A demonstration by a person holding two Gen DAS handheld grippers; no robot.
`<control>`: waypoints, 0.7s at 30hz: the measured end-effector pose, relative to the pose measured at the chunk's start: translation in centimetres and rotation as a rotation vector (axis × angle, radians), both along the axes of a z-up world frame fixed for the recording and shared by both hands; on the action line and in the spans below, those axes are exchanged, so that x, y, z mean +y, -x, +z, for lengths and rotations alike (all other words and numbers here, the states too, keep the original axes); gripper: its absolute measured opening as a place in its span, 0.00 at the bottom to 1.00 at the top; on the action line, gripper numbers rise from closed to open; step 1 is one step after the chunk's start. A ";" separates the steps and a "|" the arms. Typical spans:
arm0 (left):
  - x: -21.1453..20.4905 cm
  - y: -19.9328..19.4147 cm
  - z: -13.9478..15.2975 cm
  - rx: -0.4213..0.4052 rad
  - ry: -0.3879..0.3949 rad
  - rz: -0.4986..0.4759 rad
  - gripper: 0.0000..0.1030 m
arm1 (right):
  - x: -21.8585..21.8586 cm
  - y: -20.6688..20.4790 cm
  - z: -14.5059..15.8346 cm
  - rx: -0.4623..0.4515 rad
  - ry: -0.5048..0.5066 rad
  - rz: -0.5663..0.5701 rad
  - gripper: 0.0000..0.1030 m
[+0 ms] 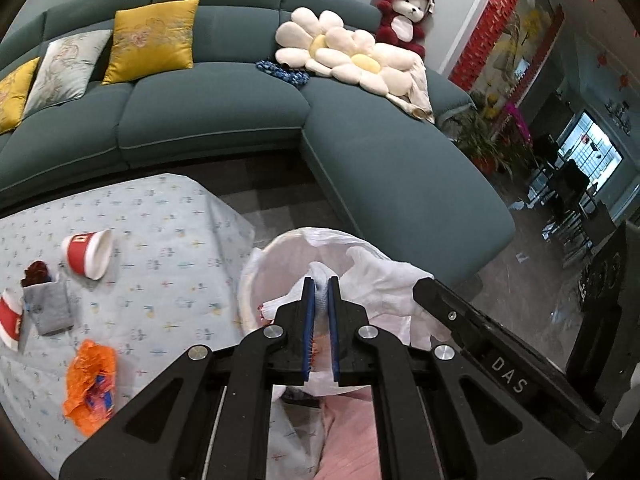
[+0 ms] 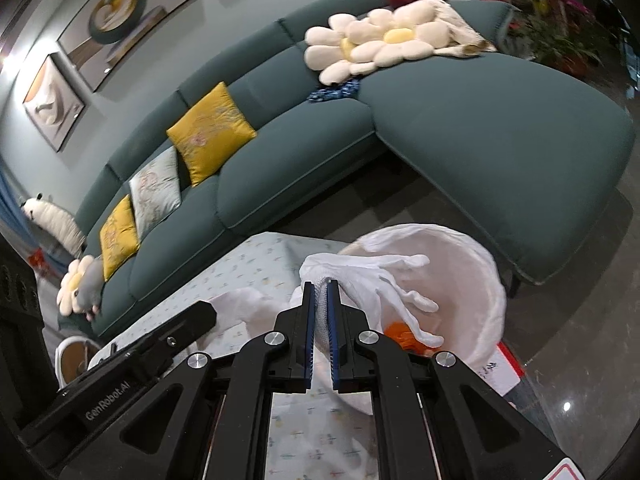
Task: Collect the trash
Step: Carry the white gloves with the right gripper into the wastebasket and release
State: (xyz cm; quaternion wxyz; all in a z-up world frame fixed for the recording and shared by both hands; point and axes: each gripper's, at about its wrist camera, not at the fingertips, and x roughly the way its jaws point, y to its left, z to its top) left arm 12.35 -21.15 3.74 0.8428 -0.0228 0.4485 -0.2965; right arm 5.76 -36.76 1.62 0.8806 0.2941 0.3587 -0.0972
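Observation:
A white bin with a white plastic liner (image 1: 276,248) (image 2: 472,272) stands at the table's corner. My left gripper (image 1: 321,280) is shut on white fabric, a glove (image 1: 384,280), over the bin. My right gripper (image 2: 321,284) is shut on the same white glove (image 2: 384,284), whose fingers hang over the bin mouth. Orange trash (image 2: 404,334) lies inside the bin. On the table (image 1: 168,240) lie a tipped red paper cup (image 1: 90,254), another red cup (image 1: 10,320), a grey pouch (image 1: 50,304) with dark scraps, and an orange wrapper (image 1: 92,384).
A teal sectional sofa (image 1: 224,120) with yellow cushions (image 1: 154,38), flower pillows (image 1: 344,48) and a red plush bear (image 1: 404,12) lies behind the table. Dark floor (image 1: 276,200) separates them. A plate (image 2: 74,356) sits at the table's left in the right wrist view.

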 end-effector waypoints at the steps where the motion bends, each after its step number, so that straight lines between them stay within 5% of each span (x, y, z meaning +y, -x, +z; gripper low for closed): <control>1: -0.3 -0.1 -0.2 0.006 0.004 -0.003 0.06 | -0.4 0.0 -0.2 0.004 -0.002 -0.008 0.06; 9: -2.6 -1.2 -1.2 0.035 0.008 -0.004 0.11 | -2.0 -0.2 -2.0 0.033 -0.029 -0.046 0.06; 11: -2.8 -1.4 -1.3 0.037 0.004 0.006 0.30 | -2.2 -0.6 -2.4 0.040 -0.034 -0.046 0.06; 14: -2.5 -1.7 -1.4 0.030 0.005 0.034 0.42 | -2.1 -1.3 -2.7 0.050 -0.035 -0.040 0.09; 21: -0.8 -2.4 -2.4 0.057 -0.008 0.070 0.43 | -1.3 -2.2 -3.2 0.069 -0.033 -0.031 0.20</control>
